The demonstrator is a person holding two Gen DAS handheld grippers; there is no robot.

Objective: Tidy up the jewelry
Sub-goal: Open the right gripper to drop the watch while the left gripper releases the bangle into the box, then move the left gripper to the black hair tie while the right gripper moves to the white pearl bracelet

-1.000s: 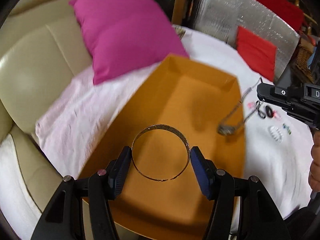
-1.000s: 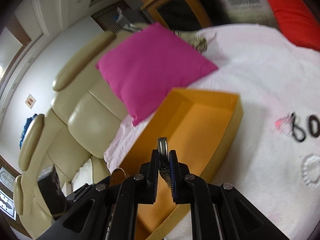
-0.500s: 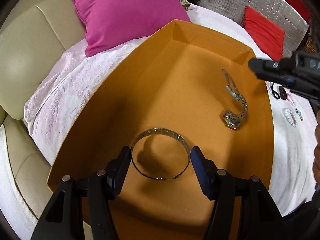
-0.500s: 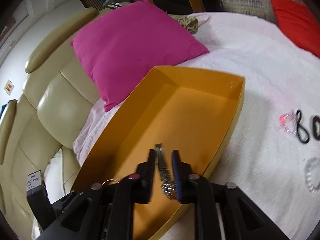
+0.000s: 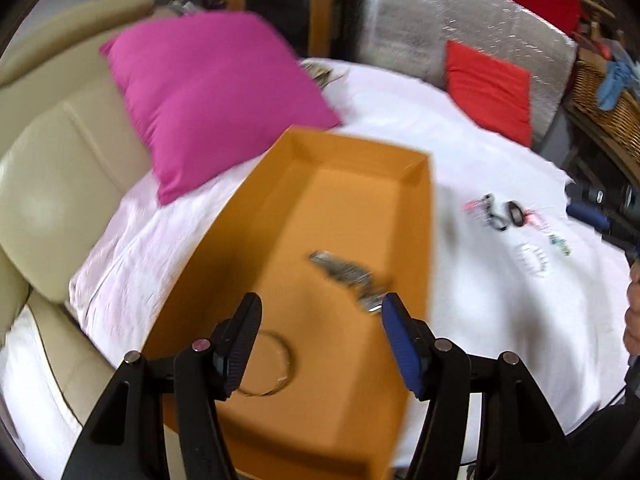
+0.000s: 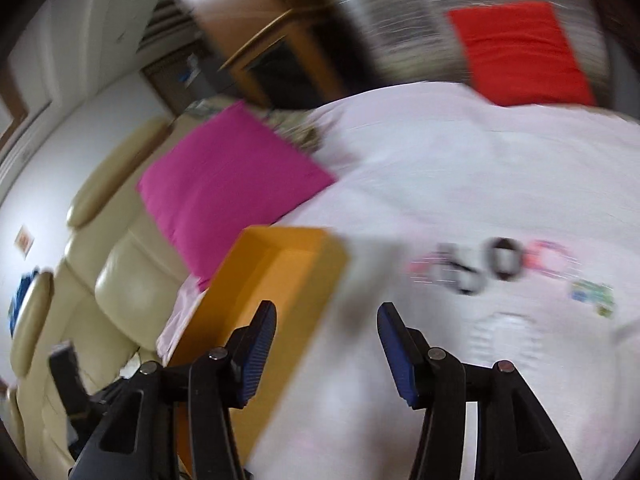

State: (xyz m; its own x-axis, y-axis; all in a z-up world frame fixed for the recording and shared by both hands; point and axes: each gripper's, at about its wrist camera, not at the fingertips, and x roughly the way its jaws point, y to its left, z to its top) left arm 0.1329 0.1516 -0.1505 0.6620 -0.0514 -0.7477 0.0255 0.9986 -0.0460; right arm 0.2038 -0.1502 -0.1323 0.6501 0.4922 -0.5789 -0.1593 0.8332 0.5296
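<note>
Metal bangle (image 5: 266,364) and watch (image 5: 352,276) lie in cardboard box (image 5: 352,168).

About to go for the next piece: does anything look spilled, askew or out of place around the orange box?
Nothing stands out. The metal watch and the bangle both lie inside the orange box, which sits flat on the white cloth. The remaining small jewelry lies loose on the cloth beside it; blur hides finer detail.

Motion blur smears the small jewelry pieces (image 6: 504,268) on the white cloth (image 6: 460,184); the watch (image 5: 352,276) in the orange box (image 5: 352,208) is perhaps metal-banded, likewise blurred.
</note>
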